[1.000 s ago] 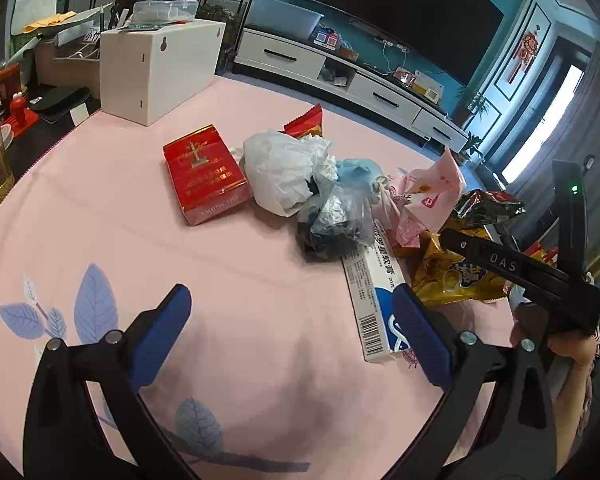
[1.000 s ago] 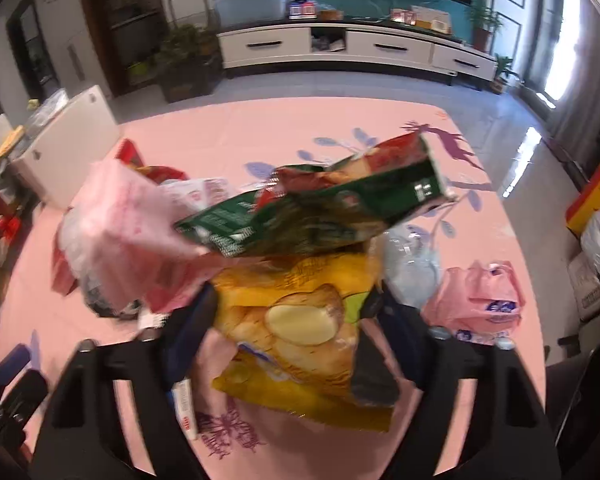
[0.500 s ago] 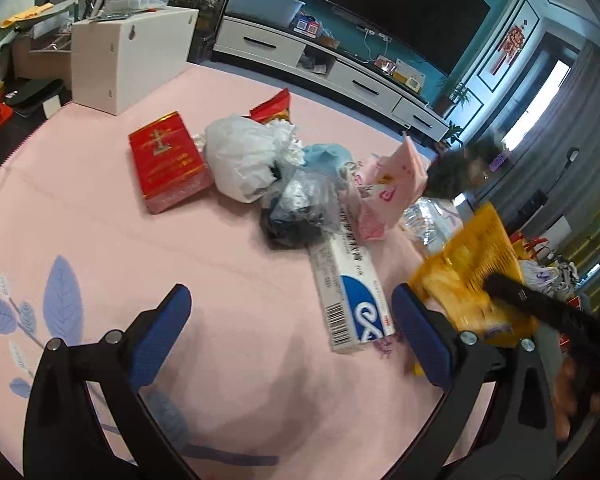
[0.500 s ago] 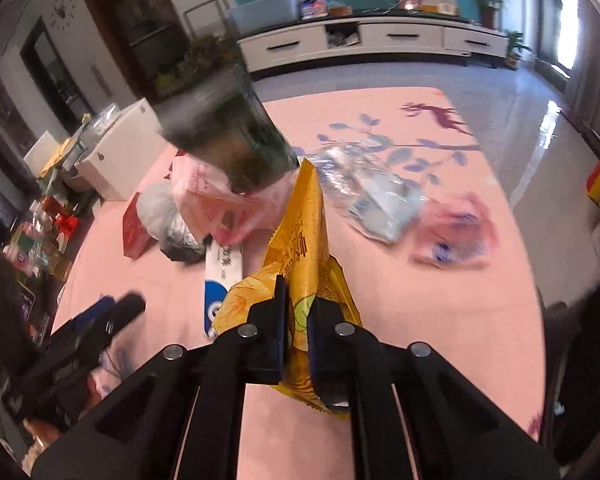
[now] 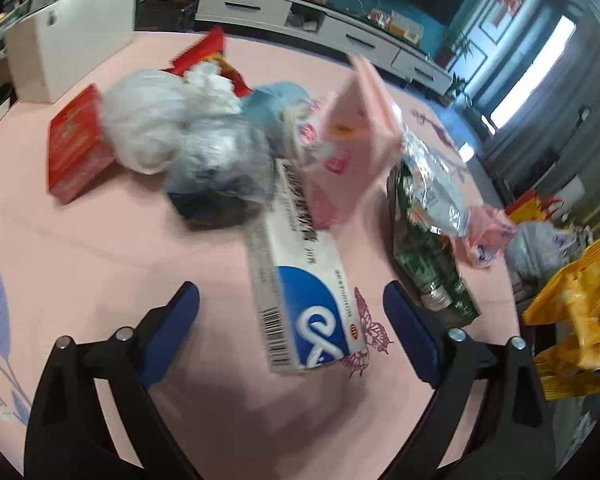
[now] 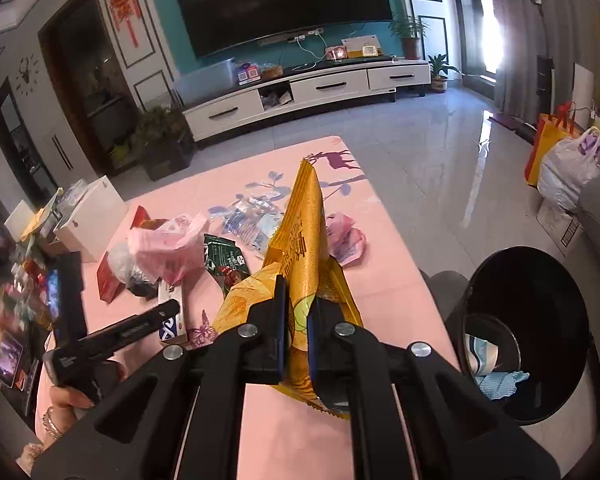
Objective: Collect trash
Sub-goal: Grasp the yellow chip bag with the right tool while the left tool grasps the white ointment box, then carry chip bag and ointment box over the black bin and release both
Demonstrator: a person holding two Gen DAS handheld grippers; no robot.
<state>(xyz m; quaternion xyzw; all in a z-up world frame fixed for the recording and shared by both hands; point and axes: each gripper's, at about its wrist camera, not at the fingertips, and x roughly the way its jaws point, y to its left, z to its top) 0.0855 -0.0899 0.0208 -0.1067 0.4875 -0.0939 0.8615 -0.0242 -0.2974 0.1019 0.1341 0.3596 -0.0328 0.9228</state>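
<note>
My right gripper [image 6: 298,320] is shut on a yellow chip bag [image 6: 308,240], held up above the pink table [image 6: 300,432]; the same bag [image 5: 576,300] shows at the right edge of the left wrist view. My left gripper [image 5: 292,320] hangs low over the table, its jaws closing. A white and blue carton [image 5: 300,280] lies between its fingers, and the pads stand clear of it. Behind the carton lies a pile: a grey-black bag [image 5: 220,168], a white bag [image 5: 148,120], a pink bag [image 5: 348,140] and a green wrapper [image 5: 428,240].
A black bin [image 6: 532,328] stands off the table's right edge with some blue and white scraps inside. A red box [image 5: 76,144] and a white box [image 5: 72,32] sit at the far left. A small pink bag [image 6: 344,240] lies near the right edge.
The right gripper shut on the yellow bag and lifted it away from the pile to the right; the green wrapper dropped onto the table. The left gripper moved in over the carton.
</note>
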